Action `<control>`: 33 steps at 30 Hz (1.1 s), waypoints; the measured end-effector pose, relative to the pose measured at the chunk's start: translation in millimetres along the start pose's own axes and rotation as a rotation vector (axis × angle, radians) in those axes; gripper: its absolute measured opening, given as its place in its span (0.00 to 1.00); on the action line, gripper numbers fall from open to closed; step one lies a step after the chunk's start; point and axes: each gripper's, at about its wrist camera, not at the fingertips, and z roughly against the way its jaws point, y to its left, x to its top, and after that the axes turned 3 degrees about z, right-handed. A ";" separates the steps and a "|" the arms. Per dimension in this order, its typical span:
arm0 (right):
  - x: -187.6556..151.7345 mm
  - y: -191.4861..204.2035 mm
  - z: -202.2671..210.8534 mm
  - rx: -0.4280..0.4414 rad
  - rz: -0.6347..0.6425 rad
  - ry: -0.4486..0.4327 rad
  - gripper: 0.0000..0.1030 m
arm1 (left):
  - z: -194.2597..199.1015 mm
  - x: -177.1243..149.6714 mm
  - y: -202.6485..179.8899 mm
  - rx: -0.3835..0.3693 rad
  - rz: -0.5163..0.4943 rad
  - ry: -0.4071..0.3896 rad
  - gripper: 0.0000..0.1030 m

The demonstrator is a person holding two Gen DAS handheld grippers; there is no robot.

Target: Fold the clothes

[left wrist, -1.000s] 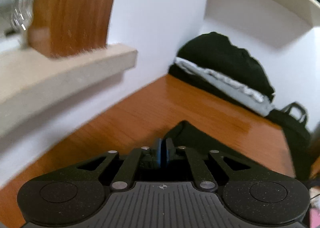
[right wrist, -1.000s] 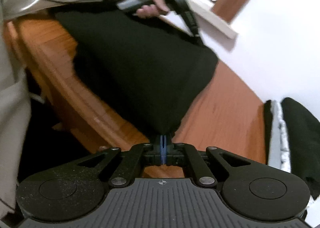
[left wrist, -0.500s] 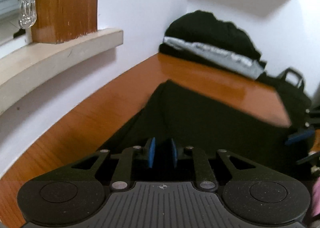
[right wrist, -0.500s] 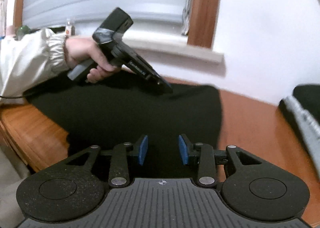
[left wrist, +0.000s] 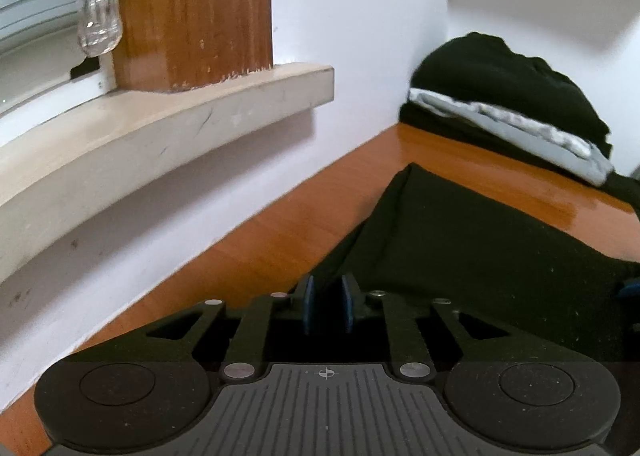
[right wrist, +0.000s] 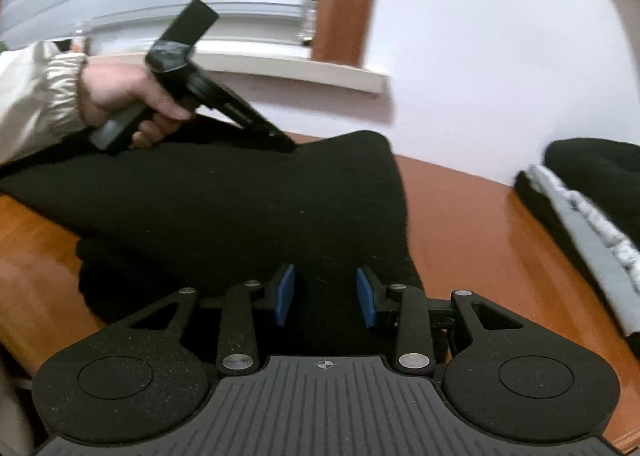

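Black garment (right wrist: 248, 208) lies flat on the wooden table (right wrist: 472, 224), folded into a broad slab with one corner pointing toward the white wall (left wrist: 360, 16). All places below are given relative to this garment.

Left gripper (left wrist: 327, 306): blue pads (left wrist: 308, 308) parted by a narrow gap, jaws have just been opening; tips sit low over the garment's wall-side edge, dark cloth shows beyond the gap, but no pinch is visible. In the right wrist view the same gripper (right wrist: 286, 142) reaches the garment's far corner, held by a hand (right wrist: 120, 96) in a pale sleeve (right wrist: 36, 96).

Right gripper (right wrist: 325, 296): jaws spread wider, have just been opening, pads clear of the cloth; tips hover at the garment's near edge.

Beyond the garment, apart from it: a stack of folded clothes (left wrist: 512, 104), black and grey, against the wall. Window sill (left wrist: 160, 124) above the garment's wall side.
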 end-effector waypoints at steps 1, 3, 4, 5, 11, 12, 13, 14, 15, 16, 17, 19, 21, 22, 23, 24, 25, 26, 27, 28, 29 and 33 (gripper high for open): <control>-1.5 -6.9 -1.9 -0.009 -0.015 0.001 0.33 | -0.5 3.3 -1.4 0.008 0.006 -0.006 0.18; -4.7 -19.1 -4.3 -0.034 -0.035 0.005 0.33 | 7.5 11.3 -1.3 0.008 0.024 -0.022 0.18; -6.4 -23.8 -4.0 -0.053 -0.034 0.007 0.33 | 15.8 15.5 -0.1 0.002 0.034 -0.032 0.18; -7.5 -27.3 -5.8 -0.076 -0.027 0.005 0.33 | 29.8 18.3 2.6 -0.008 0.040 -0.044 0.18; -3.5 -37.2 -3.5 -0.106 -0.073 0.016 0.40 | 137.7 -3.7 21.8 0.014 0.032 -0.109 0.40; -0.7 -34.5 -1.3 -0.106 -0.081 0.010 0.48 | 154.3 -14.7 27.7 0.020 0.041 -0.110 0.41; 1.7 -30.9 1.0 -0.104 -0.090 -0.006 0.51 | 167.5 -26.1 34.5 0.026 0.051 -0.107 0.42; 5.5 -27.0 0.0 -0.093 -0.104 -0.020 0.56 | 180.2 -37.8 41.3 0.032 0.061 -0.104 0.43; 9.3 -21.0 -2.2 -0.071 -0.117 -0.031 0.57 | 189.9 -50.6 47.7 0.041 0.073 -0.096 0.47; 13.2 -12.3 -5.0 -0.046 -0.116 -0.038 0.57 | 197.8 -62.8 53.7 0.051 0.078 -0.092 0.51; 17.3 -2.7 -8.3 -0.021 -0.110 -0.042 0.57 | 205.3 -75.0 59.7 0.062 0.082 -0.089 0.54; 30.8 17.2 -19.8 0.028 -0.095 -0.050 0.57 | 214.3 -94.7 70.8 0.074 0.091 -0.092 0.61; 42.8 37.9 -27.1 0.092 -0.090 -0.055 0.66 | 219.6 -107.6 82.2 0.073 0.114 -0.100 0.64; 48.9 48.5 -31.7 0.127 -0.086 -0.058 0.69 | 221.8 -112.7 87.8 0.070 0.131 -0.109 0.65; 55.0 59.7 -36.3 0.159 -0.075 -0.060 0.72 | 224.0 -117.7 93.5 0.068 0.148 -0.117 0.66; 59.9 71.3 -40.4 0.186 -0.060 -0.056 0.72 | 226.2 -122.7 99.2 0.065 0.165 -0.126 0.67; 64.3 83.1 -44.3 0.212 -0.045 -0.051 0.72 | 228.2 -127.4 104.5 0.062 0.181 -0.135 0.67; 68.7 94.8 -48.3 0.238 -0.031 -0.045 0.73 | 229.7 -130.1 108.0 0.055 0.189 -0.144 0.67; 72.0 104.5 -51.4 0.259 -0.017 -0.043 0.75 | 230.9 -132.7 111.3 0.047 0.198 -0.152 0.67; 74.5 112.8 -53.8 0.276 -0.008 -0.041 0.76 | 231.2 -134.1 114.0 0.033 0.209 -0.155 0.67; 76.8 120.9 -56.0 0.292 -0.001 -0.040 0.76 | 232.1 -135.7 116.6 0.023 0.220 -0.161 0.67; 84.9 134.2 -65.6 0.297 0.026 -0.034 0.78 | 229.1 -140.4 122.7 0.029 0.237 -0.149 0.69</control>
